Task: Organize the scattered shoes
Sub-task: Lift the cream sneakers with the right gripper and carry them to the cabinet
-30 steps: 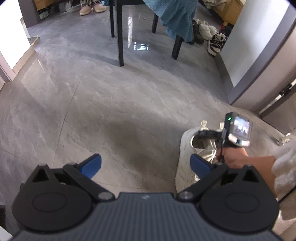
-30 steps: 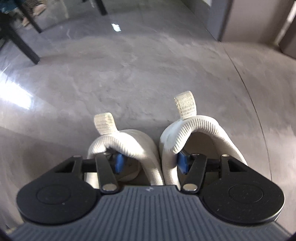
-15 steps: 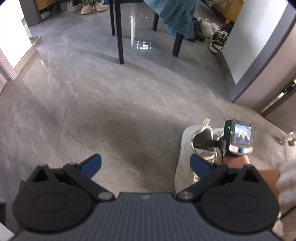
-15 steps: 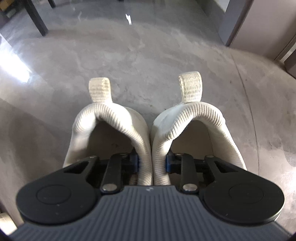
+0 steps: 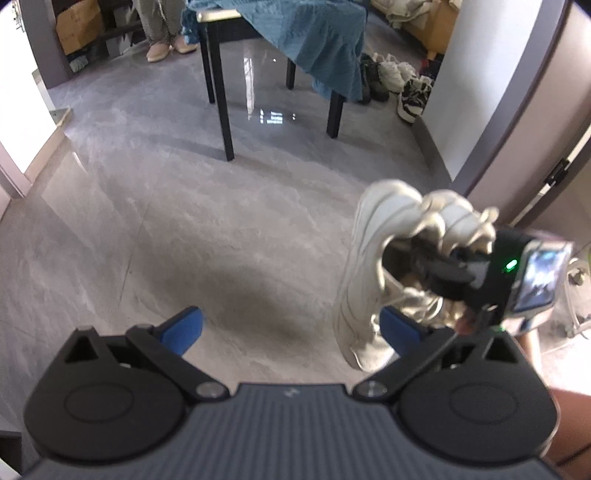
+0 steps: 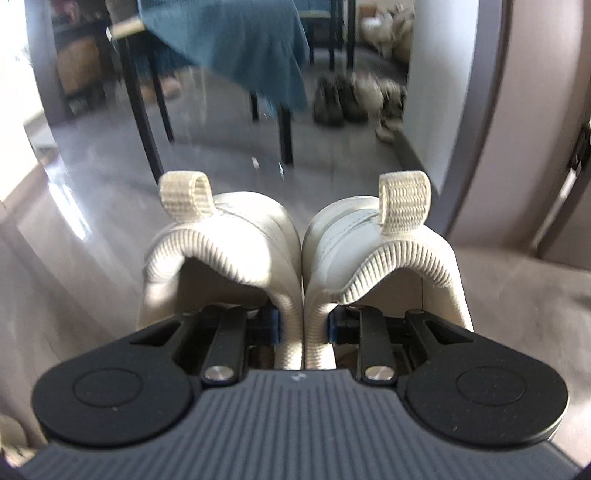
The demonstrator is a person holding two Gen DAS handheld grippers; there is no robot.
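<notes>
Ahead, white sneakers (image 6: pixel 295 266), open floor (image 5: pixel 184 229).

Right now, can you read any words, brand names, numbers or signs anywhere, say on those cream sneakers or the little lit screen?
No readable text anywhere.
Small lit screen on the right gripper: shows a picture, too blurred to read.
Pair of cream knit-collared sneakers: no brand or label showing.
Small pale mark on the left gripper body: too small to read.
Brown cardboard box at the back: nothing legible.
</notes>
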